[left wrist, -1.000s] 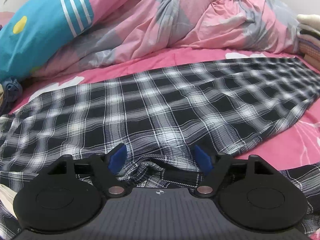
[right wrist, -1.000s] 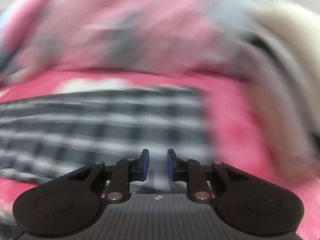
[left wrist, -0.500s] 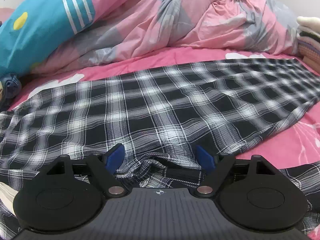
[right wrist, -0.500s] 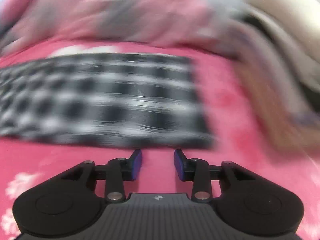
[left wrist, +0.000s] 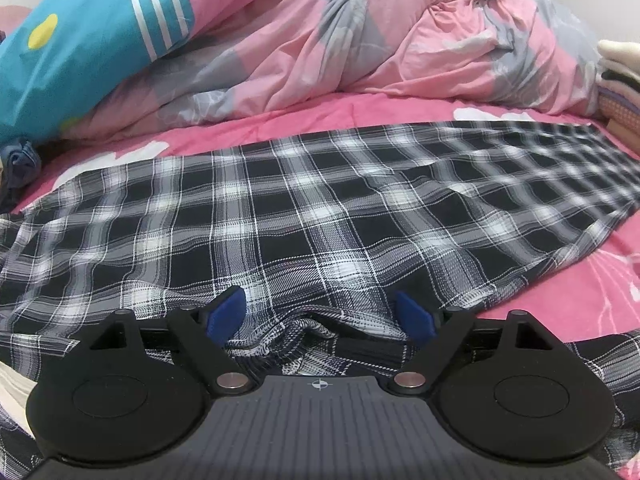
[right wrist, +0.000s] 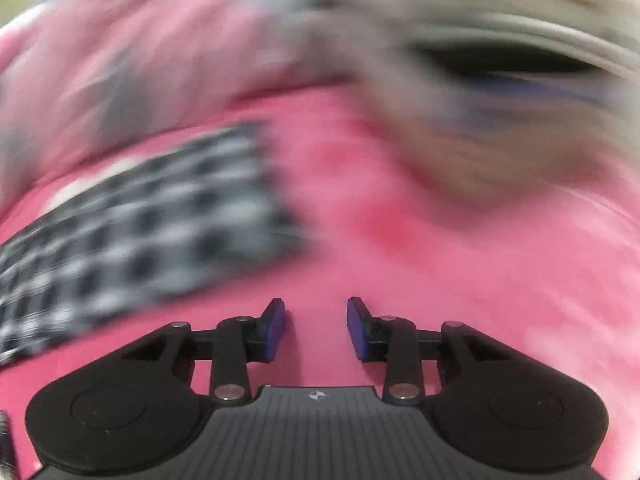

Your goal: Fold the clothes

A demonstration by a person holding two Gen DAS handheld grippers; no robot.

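Note:
A black-and-white plaid garment (left wrist: 304,216) lies spread flat across the pink bed sheet (left wrist: 568,300) in the left wrist view. My left gripper (left wrist: 320,308) is open, its blue pads wide apart over a bunched fold of the garment's near edge. The right wrist view is blurred by motion. There the garment's far end (right wrist: 152,216) shows at the left. My right gripper (right wrist: 316,326) is open and empty above bare pink sheet (right wrist: 400,264), to the right of the garment.
A rumpled pink and grey duvet (left wrist: 360,40) and a blue striped pillow (left wrist: 80,40) lie behind the garment. A stack of folded cloth (left wrist: 620,76) sits at the far right, and shows as a blur in the right wrist view (right wrist: 500,80).
My right gripper opened wider and swung right, off the garment's end onto bare sheet. My left gripper opened a little wider and stayed at the near edge.

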